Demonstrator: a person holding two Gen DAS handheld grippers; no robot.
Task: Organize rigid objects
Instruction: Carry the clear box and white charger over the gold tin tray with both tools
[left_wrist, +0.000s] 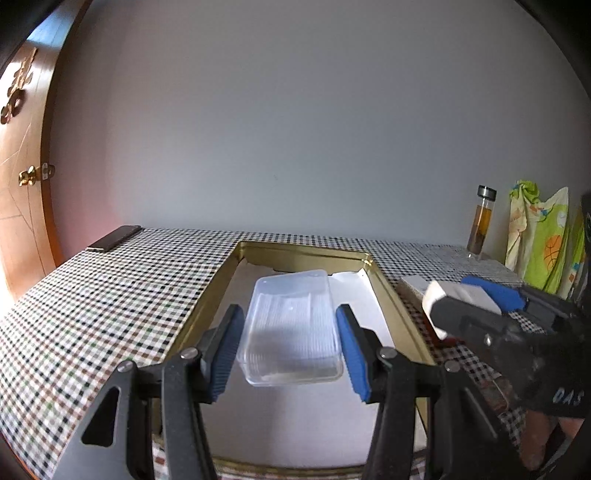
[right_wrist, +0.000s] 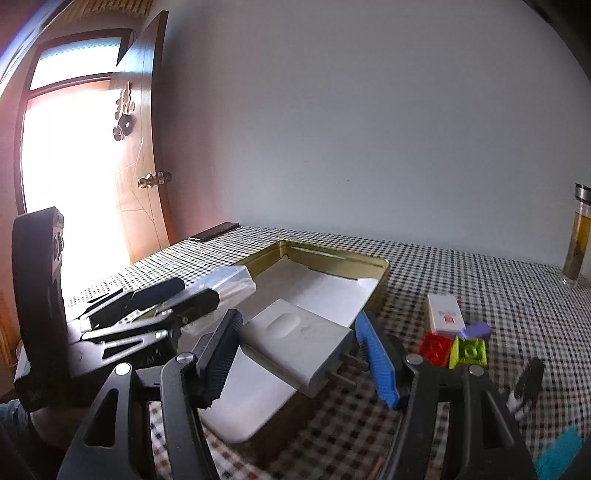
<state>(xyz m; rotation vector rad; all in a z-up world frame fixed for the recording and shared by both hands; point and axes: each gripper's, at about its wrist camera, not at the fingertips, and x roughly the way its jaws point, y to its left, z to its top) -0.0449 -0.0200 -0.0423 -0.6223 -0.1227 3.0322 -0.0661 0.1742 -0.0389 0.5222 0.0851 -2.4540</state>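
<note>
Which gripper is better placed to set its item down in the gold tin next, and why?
Left, probably. The left gripper holds the clear box directly over the tin; the right gripper holds the white charger at the tin's edge.

The left wrist view looks forward and slightly down from close behind its gripper (left_wrist: 290, 349), facing the wall over the checked counter (left_wrist: 110, 295); the right wrist view looks likewise, angled leftward toward the door (right_wrist: 140, 155); both share the gold tray (left_wrist: 306, 254), and each shows the other gripper.
</note>
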